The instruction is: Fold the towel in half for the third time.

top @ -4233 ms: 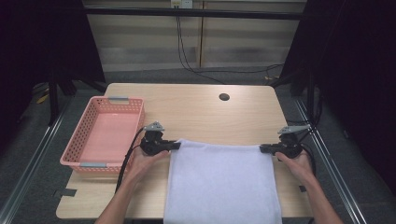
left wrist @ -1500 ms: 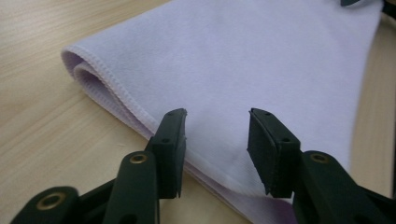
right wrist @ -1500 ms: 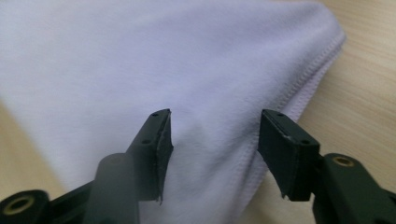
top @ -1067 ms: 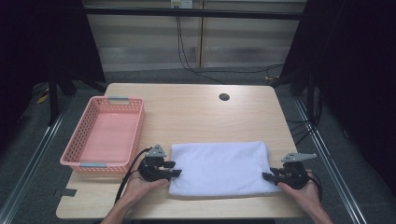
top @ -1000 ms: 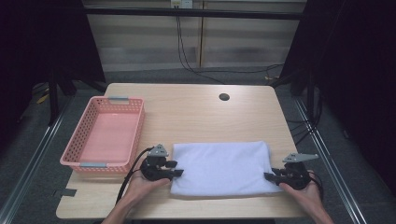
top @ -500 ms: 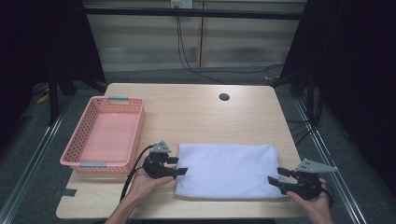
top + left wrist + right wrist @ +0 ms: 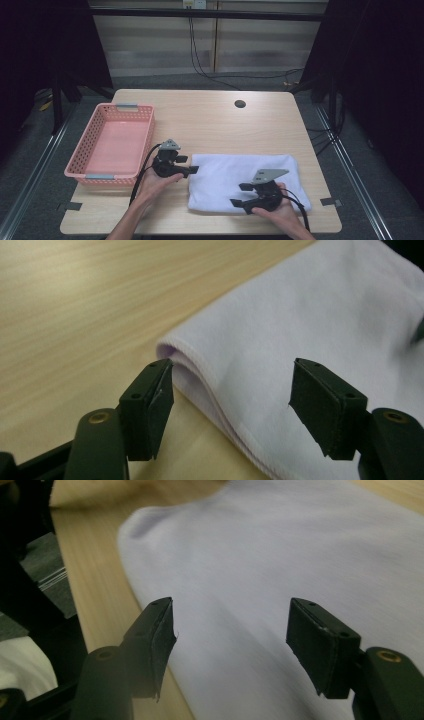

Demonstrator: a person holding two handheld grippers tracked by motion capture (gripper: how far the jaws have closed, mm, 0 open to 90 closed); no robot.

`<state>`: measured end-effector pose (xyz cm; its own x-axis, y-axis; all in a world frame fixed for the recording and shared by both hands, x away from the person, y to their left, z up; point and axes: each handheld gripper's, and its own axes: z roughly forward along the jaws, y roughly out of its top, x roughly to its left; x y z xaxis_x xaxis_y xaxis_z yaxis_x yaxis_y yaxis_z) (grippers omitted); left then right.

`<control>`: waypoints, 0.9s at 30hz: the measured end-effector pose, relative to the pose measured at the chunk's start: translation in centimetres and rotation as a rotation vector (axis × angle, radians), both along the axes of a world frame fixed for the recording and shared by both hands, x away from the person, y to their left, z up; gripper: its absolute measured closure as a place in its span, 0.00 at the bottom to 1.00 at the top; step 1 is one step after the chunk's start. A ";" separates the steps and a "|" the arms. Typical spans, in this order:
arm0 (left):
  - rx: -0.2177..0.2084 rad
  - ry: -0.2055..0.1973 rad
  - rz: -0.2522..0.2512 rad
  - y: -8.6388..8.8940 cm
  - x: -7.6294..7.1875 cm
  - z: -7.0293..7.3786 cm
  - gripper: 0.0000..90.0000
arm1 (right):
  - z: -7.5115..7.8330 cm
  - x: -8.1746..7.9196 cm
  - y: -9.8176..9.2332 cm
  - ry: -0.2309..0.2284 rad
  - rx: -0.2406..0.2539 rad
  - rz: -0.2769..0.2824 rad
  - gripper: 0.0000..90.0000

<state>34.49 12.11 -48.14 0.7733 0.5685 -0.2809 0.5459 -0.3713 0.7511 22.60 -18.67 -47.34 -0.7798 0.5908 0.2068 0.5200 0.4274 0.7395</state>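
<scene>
A white towel (image 7: 225,172) lies folded in a flat rectangle at the front of the wooden table (image 7: 210,120). My left gripper (image 7: 189,164) sits at the towel's left edge. In the left gripper view the folded corner of the towel (image 7: 310,315) lies between the jaws of the left gripper (image 7: 230,400), which have just been opening and do not press on it. My right gripper (image 7: 240,194) hovers over the towel's front middle, pointing left. Its jaws have also just been opening, and in the right gripper view the right gripper (image 7: 230,640) stands wide above the towel (image 7: 275,545).
A pink plastic basket (image 7: 82,145) stands at the table's left side, close behind my left hand. A small round hole (image 7: 240,104) is in the tabletop at the back. Bare wood spans the back half, and the table's front edge runs just below the towel.
Both grippers have let go of the towel and their jaws have spread. The right gripper has swung left from the towel's right end to over its front middle. The left gripper shifted slightly.
</scene>
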 end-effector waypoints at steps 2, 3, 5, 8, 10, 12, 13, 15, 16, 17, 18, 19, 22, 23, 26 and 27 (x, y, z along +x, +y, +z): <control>0.029 0.003 -0.003 -0.3 0.5 0.0 0.38 | -0.2 0.4 1.8 0.007 -0.003 0.040 0.43; 0.021 -0.003 0.004 -0.3 0.6 0.1 0.38 | -0.3 0.6 2.6 0.012 0.002 0.060 0.43; 0.003 0.001 0.005 -0.3 0.7 0.1 0.38 | -0.4 1.0 4.9 0.020 -0.004 0.108 0.45; 0.013 0.001 0.003 -0.3 0.5 0.0 0.37 | -0.4 1.5 6.4 0.019 0.007 0.143 0.44; 0.018 0.003 0.005 -0.3 0.4 -0.1 0.37 | -0.6 1.8 7.5 0.022 0.009 0.163 0.42; 0.012 0.003 0.010 -0.1 0.3 0.0 0.37 | -1.0 2.1 8.9 0.033 0.002 0.183 0.37; 0.006 0.002 0.008 0.1 0.3 0.0 0.37 | -1.1 2.1 9.4 0.016 -0.010 0.189 0.37; 0.003 0.000 0.014 0.2 0.3 0.1 0.36 | -1.3 2.1 10.3 -0.004 -0.042 0.201 0.35; -0.003 0.003 0.020 0.2 0.3 0.0 0.36 | -1.4 2.1 10.7 -0.002 -0.050 0.205 0.35; -0.006 0.007 0.021 0.3 0.4 -0.1 0.36 | -1.7 2.2 11.1 0.010 -0.069 0.201 0.34; -0.006 0.007 0.021 0.3 0.4 -0.1 0.36 | -1.7 2.2 11.1 0.010 -0.069 0.201 0.34; -0.001 0.006 0.020 0.4 0.5 -0.1 0.36 | -1.9 2.1 11.3 -0.003 -0.086 0.207 0.34; -0.003 0.017 0.029 0.4 0.7 -0.3 0.36 | -2.3 1.8 11.7 -0.037 -0.112 0.216 0.32; -0.007 0.019 0.034 0.4 0.7 -0.3 0.36 | -2.4 1.7 11.7 -0.058 -0.126 0.229 0.32; 0.001 0.014 0.029 0.5 0.6 -0.3 0.35 | -2.6 1.0 12.0 -0.119 -0.169 0.214 0.37; -0.005 0.012 0.037 0.5 0.6 -0.2 0.35 | -2.6 0.8 12.2 -0.147 -0.202 0.210 0.40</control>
